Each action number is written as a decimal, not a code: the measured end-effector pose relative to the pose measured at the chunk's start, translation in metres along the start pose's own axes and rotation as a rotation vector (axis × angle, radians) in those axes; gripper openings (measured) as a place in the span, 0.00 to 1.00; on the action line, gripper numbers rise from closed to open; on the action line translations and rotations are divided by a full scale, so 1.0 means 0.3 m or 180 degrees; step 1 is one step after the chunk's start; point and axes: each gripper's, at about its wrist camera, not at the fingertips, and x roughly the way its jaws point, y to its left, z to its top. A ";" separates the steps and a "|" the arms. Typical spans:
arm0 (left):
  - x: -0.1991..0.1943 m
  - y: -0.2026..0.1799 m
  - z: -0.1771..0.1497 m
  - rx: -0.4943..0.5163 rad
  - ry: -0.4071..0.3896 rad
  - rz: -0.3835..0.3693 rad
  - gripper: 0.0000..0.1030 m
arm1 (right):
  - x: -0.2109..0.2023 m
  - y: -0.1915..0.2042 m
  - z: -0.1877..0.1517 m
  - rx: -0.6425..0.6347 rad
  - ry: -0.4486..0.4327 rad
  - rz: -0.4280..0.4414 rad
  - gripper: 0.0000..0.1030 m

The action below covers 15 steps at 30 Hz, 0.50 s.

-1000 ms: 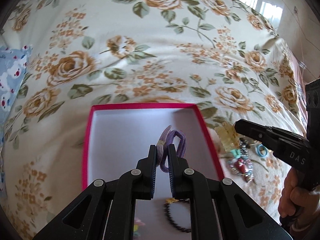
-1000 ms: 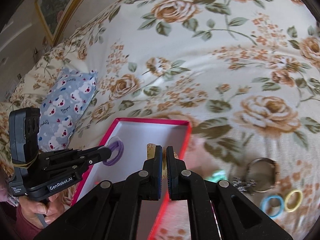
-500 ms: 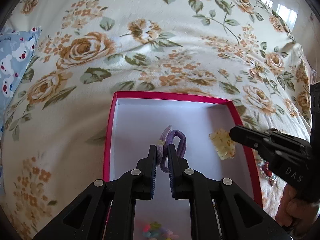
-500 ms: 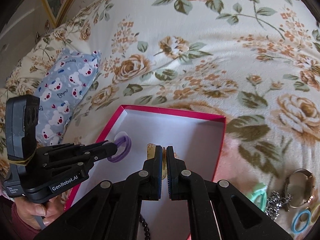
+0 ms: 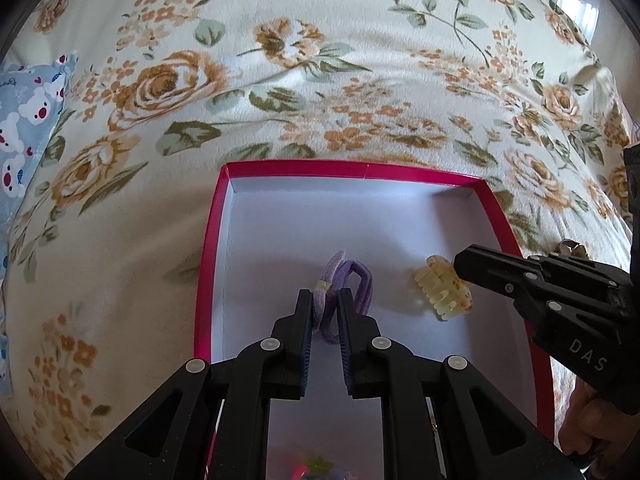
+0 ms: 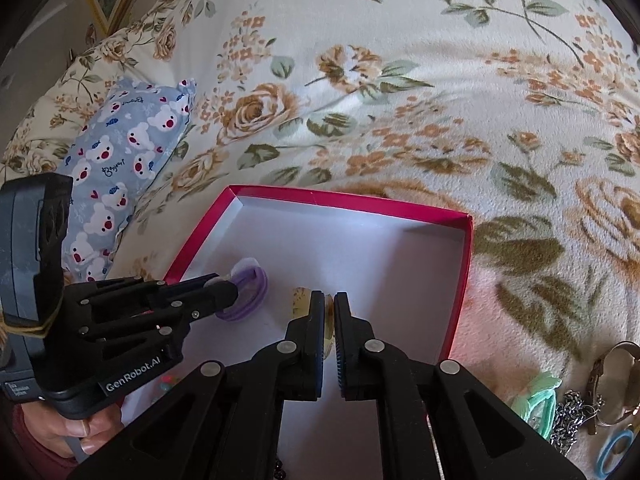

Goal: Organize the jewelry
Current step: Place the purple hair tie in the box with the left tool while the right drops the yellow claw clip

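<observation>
A pink-rimmed box (image 5: 212,240) with a white floor lies on the flowered bedspread; it also shows in the right wrist view (image 6: 460,280). My left gripper (image 5: 325,300) is shut on a purple hair tie (image 5: 356,280) and holds it inside the box; the tie also shows in the right wrist view (image 6: 250,286). My right gripper (image 6: 329,304) is shut on a yellow claw hair clip (image 5: 442,292), low over the box floor at the right; the clip (image 6: 299,300) peeks out between my fingers.
A blue bear-print pillow (image 6: 124,160) lies left of the box. Right of the box on the bedspread lie a green clip (image 6: 536,402), a chain (image 6: 572,416), a watch (image 6: 616,376) and a blue ring (image 6: 614,450). Small colourful items (image 5: 316,466) lie at the box's near end.
Both grippers moved forward and down into the box with their items. The right gripper carried the yellow clip from beyond the box's right rim to inside it.
</observation>
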 end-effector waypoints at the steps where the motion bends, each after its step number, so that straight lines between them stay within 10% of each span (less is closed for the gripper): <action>1: 0.001 -0.001 0.001 -0.0007 0.0003 0.0012 0.13 | 0.000 -0.004 -0.001 0.0013 0.0003 0.0009 0.08; 15: -0.021 0.001 -0.006 -0.0031 0.0004 0.0049 0.30 | -0.029 -0.011 0.001 0.0090 -0.0053 0.0042 0.21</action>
